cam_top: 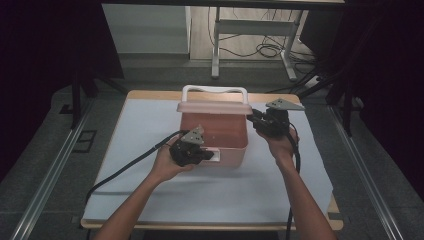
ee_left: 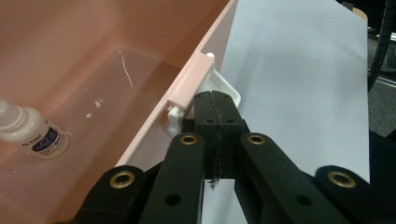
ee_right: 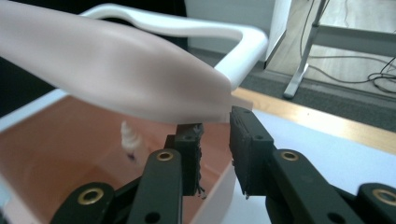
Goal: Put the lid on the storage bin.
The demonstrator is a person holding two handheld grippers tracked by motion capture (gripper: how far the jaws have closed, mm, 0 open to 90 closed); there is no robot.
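Pink box [cam_top: 215, 135] sits at the middle of the high view on the white-covered counter [cam_top: 150, 190], its lid [cam_top: 214, 107] swung up at the far edge with the white handle [cam_top: 215, 91] showing above it. A small white bottle [ee_left: 35, 133] lies on the box floor, at the left edge of the left gripper view.

Left hand-held gripper [cam_top: 207, 156] is at the near wall of the box, just left of centre in the high view. In the left gripper view [ee_left: 215, 100] its jaws are closed flat together, with only a thin seam between the pads. Their tips lie against the white latch tab [ee_left: 224, 88] that hangs off the outside of the box rim [ee_left: 187, 86]; whether anything is pinched between them I cannot tell.

Right hand-held gripper [cam_top: 252, 120] is at the right end of the raised lid, right of centre in the high view. In the right gripper view [ee_right: 215, 128] its jaws stand partly apart, a clear gap between the pads. The lid's corner hangs just above that gap, blurred and close to the camera, touching or nearly touching the tips. The pads do not press on it.
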